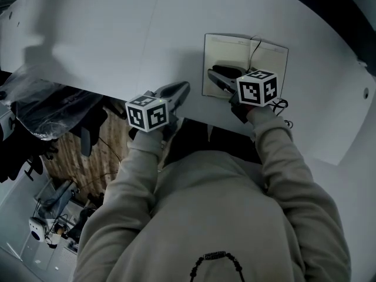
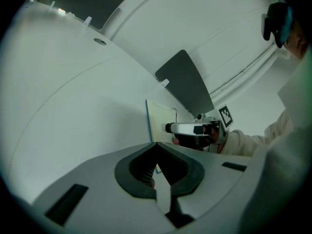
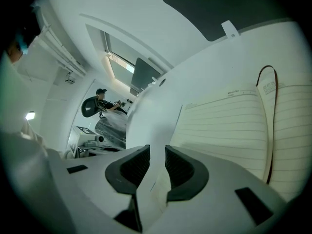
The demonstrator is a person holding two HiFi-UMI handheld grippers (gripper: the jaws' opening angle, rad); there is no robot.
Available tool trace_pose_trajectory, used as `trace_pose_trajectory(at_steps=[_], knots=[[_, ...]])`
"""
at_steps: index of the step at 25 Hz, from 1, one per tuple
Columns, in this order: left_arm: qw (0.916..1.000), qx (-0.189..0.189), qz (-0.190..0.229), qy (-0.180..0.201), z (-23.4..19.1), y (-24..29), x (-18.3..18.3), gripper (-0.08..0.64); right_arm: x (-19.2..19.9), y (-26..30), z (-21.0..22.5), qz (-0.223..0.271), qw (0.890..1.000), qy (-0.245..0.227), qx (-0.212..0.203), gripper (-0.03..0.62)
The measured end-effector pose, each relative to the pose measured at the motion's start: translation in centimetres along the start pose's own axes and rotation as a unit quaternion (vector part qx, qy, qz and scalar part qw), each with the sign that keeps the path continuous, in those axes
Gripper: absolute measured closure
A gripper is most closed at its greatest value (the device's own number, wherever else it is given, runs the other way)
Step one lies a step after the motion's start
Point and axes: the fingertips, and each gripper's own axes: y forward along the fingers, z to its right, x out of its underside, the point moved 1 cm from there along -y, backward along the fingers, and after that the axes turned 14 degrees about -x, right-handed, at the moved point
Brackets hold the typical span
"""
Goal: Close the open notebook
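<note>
The open notebook (image 1: 226,51) lies flat on the white tabletop (image 1: 117,34), close to the person's side. Both lined pages face up. A thin dark cord (image 3: 273,96) loops down by the middle fold. The book is not closed yet.

The right claw (image 1: 212,74) is low over the near part of the left page. Its two jaws are spread apart and pinch nothing. Looking along them, the left edge of the notebook lines up with the gap. I think that is why it is there: to slip a jaw under that edge and swing the left half over onto the right half, like shutting a door.

The left claw (image 1: 184,88) is near the notebook on its left, over bare tabletop. It is not touching the book. Its jaws are pressed together and hold nothing. It points toward the book, so I guess it is ready to help by pushing the cover or stopping the book from sliding.

The book looks thin and light, so a push could make it slide. The jaw should catch the whole left half, not just one page.
</note>
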Motion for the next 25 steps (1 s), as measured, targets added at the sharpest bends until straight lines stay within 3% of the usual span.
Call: trace_pose_trajectory(at_steps=[13, 22, 25], knots=[[0.9999, 0.006, 0.004, -0.014, 0.2, -0.2, 1.3, 0.561, 0.9, -0.1, 1.2, -0.005, 1.000, 0.024, -0.006, 0.500], [0.9997, 0.015, 0.018, -0.006, 1.3, 0.1, 0.5, 0.561, 0.7, -0.5, 1.1, 0.020, 0.999, 0.045, -0.020, 0.502], [0.9996, 0.019, 0.021, -0.002, 2.0, -0.1, 0.5, 0.561, 0.5, -1.4, 0.4, 0.026, 0.998, 0.046, -0.032, 0.563]])
